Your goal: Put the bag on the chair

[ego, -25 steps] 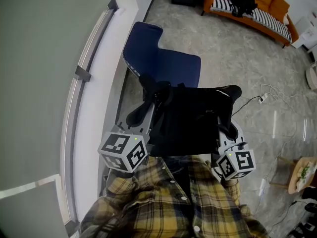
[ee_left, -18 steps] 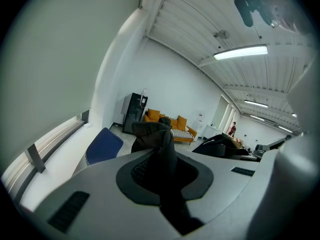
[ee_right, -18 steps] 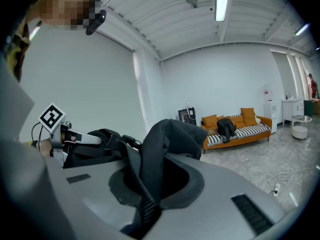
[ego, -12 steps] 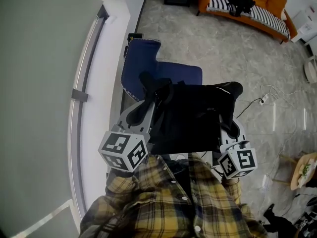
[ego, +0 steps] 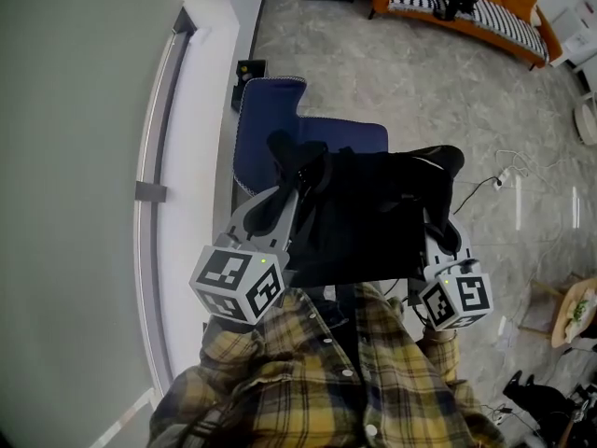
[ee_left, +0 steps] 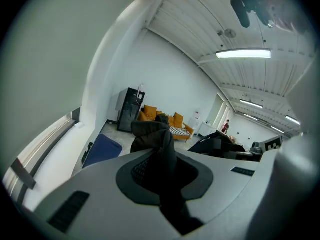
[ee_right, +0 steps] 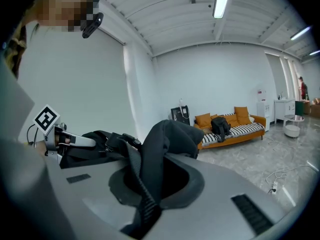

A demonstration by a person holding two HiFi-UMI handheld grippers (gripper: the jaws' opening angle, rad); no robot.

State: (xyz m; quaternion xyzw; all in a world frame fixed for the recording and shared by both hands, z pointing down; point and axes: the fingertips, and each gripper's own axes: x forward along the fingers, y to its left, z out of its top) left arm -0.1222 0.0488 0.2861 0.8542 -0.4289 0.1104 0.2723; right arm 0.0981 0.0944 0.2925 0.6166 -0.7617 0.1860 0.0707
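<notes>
A black bag (ego: 368, 217) hangs between both grippers, held up in front of the person, just above and in front of the blue chair (ego: 270, 133). My left gripper (ego: 284, 175) is shut on the bag's left shoulder strap (ee_left: 162, 149), which bunches between its jaws. My right gripper (ego: 446, 203) is shut on the right strap (ee_right: 150, 174). The chair's seat (ego: 350, 136) shows beyond the bag's top edge; its backrest stands at the left, by the wall. The blue chair (ee_left: 102, 149) also appears low in the left gripper view.
A white wall with a rail (ego: 154, 194) runs along the left, close to the chair. An orange sofa (ego: 457, 12) with a black backpack (ee_right: 220, 126) stands across the room. Cables and a power strip (ego: 504, 175) lie on the floor at right.
The bag and both grippers have edged forward toward the chair; the chair now sits closer below the bag's top edge. Both grips stay the same.
</notes>
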